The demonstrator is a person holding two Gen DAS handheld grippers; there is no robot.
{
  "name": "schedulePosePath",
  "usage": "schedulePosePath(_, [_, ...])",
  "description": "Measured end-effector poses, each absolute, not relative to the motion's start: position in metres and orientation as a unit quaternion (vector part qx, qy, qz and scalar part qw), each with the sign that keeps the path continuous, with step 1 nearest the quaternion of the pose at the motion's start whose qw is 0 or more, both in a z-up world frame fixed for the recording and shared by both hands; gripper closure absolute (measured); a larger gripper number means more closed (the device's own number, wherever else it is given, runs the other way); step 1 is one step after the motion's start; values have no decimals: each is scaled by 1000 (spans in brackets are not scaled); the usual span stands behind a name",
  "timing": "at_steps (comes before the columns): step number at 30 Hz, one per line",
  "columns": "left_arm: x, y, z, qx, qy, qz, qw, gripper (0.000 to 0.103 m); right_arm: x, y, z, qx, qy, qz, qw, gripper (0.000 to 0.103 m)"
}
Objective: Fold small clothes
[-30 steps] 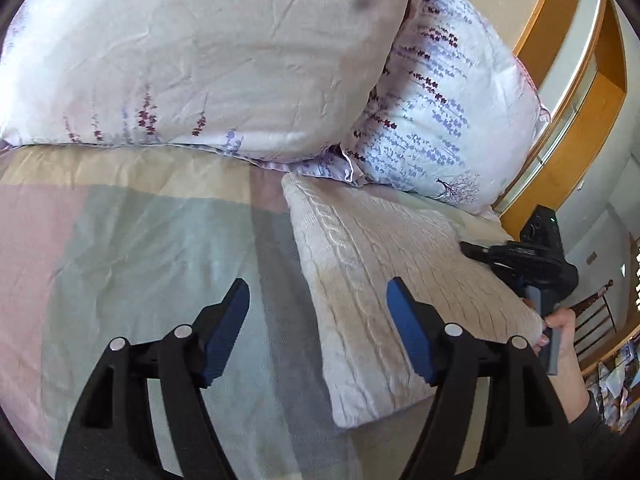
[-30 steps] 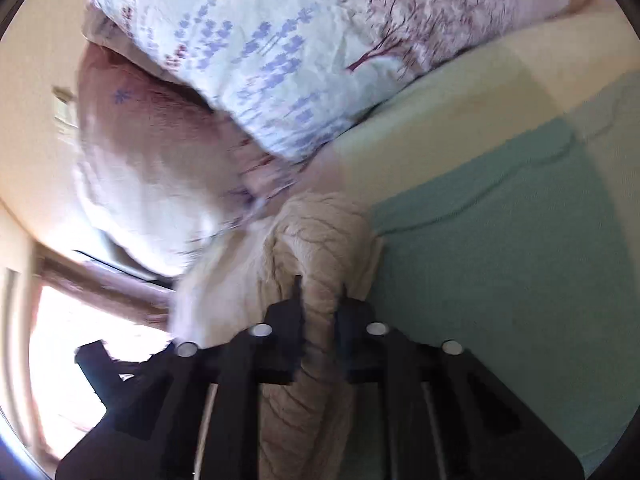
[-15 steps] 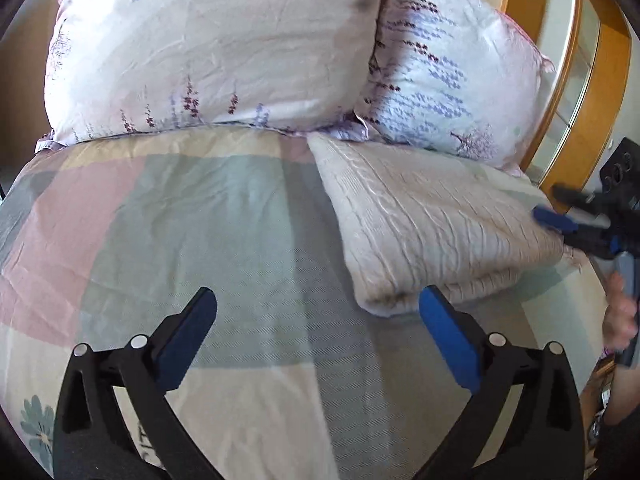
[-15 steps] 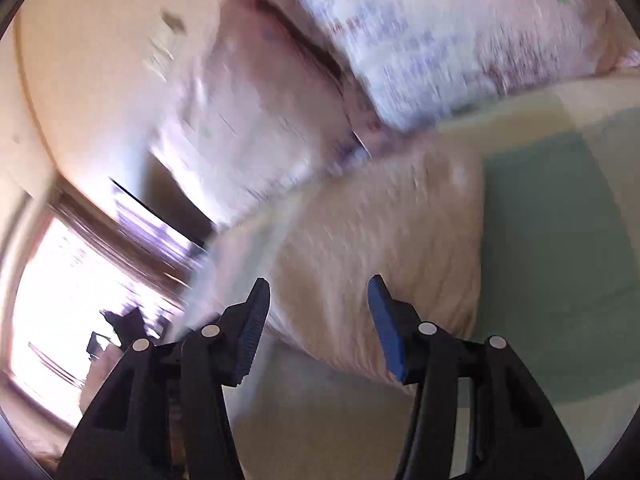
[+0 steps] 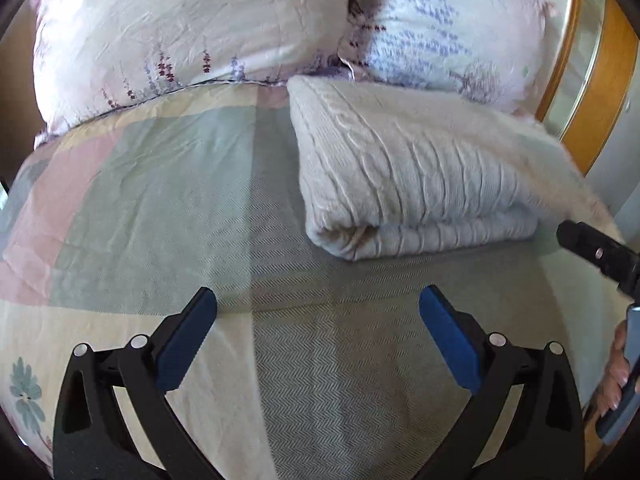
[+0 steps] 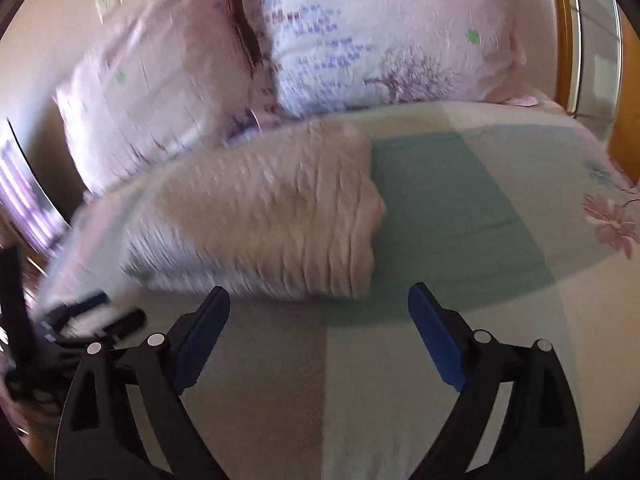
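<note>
A cream cable-knit sweater (image 5: 412, 176) lies folded on the bed, its far edge against the pillows. It also shows in the right wrist view (image 6: 260, 220), blurred. My left gripper (image 5: 318, 332) is open and empty, held back from the sweater's near folded edge. My right gripper (image 6: 318, 328) is open and empty, also in front of the sweater. The right gripper's tip shows at the right edge of the left wrist view (image 5: 596, 250). The left gripper shows blurred at the lower left of the right wrist view (image 6: 80, 320).
A patchwork bedspread (image 5: 160, 200) in pink, green and cream covers the bed. Two floral pillows (image 5: 192, 32) (image 5: 448, 28) stand at the head. A wooden frame (image 5: 600, 80) runs along the right side.
My right gripper let go of the sweater, opened and pulled back. My left gripper also drew back and opened wider. The sweater now lies flat, folded.
</note>
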State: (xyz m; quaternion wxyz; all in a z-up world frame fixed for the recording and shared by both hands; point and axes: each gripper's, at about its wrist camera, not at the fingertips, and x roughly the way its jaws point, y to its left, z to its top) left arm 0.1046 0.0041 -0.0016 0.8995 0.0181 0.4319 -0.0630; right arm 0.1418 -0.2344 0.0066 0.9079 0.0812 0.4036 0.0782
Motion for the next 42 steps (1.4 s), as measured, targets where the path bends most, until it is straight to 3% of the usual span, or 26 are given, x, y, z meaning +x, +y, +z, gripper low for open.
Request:
schedulePosePath(8, [107,-3,-8,46,441,-50,895,2,136,-210,-22,-1,435,35,900,6])
schedulePosePath(13, [107,-4,-8,48,441,-51,895,2,135,-213,-20,3,442,24,897,1])
schedulePosePath(42, [108,-4,-7,47,441,-50,895,2,138,-211,-22,6,444,20,896,1])
